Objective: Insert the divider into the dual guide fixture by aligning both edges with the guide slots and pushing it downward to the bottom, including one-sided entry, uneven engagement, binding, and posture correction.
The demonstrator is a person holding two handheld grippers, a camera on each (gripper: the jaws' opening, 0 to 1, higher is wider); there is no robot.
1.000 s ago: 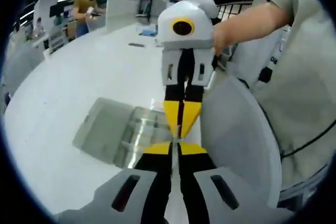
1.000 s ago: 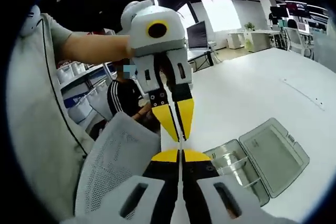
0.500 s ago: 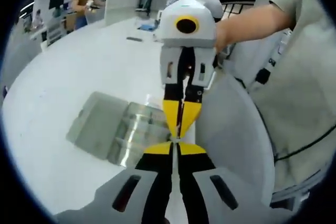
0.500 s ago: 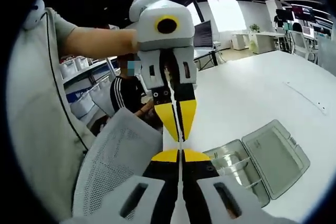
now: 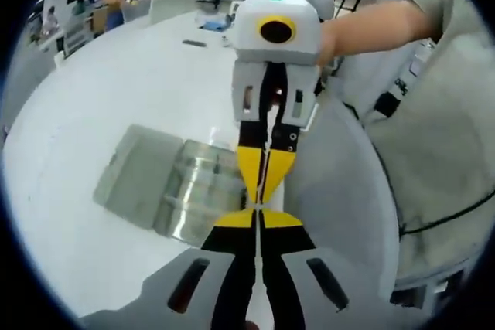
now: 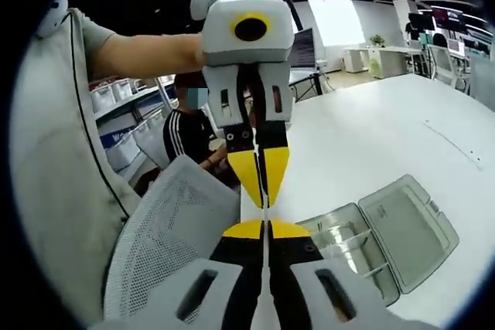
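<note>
A clear plastic box (image 5: pixel 203 195) lies on a white table (image 5: pixel 100 98) with its hinged lid (image 5: pixel 133 175) folded flat open on the side away from the person. Inside the box, thin clear partitions split it into narrow compartments. In the right gripper view the same box (image 6: pixel 346 242) sits to the right of the jaws, with its lid (image 6: pixel 407 222) further right, on the table (image 6: pixel 371 133).

Both grippers are held in the air above the near edge of the table, pointing at each other tip to tip. In the left gripper view, the left gripper (image 5: pixel 257 219) rises from the bottom with its yellow-tipped jaws pressed together. The right gripper (image 5: pixel 260 191) comes down from the top, its jaws also closed, and its tips almost meet the left gripper's. In the right gripper view this is mirrored: the right gripper (image 6: pixel 265 229) rises from below and the left gripper (image 6: pixel 261 188) hangs from above. Only a thin slit shows between each pair of jaws; whether anything thin is pinched there cannot be told.

A bare forearm (image 5: pixel 371 25) reaches from the right behind the right gripper. Beside it are the person's grey-green shirt (image 5: pixel 445 113) and the grey mesh back of a chair (image 5: pixel 340 183). Further off, another person (image 6: pixel 186 137) in dark striped clothes sits behind the chair.
</note>
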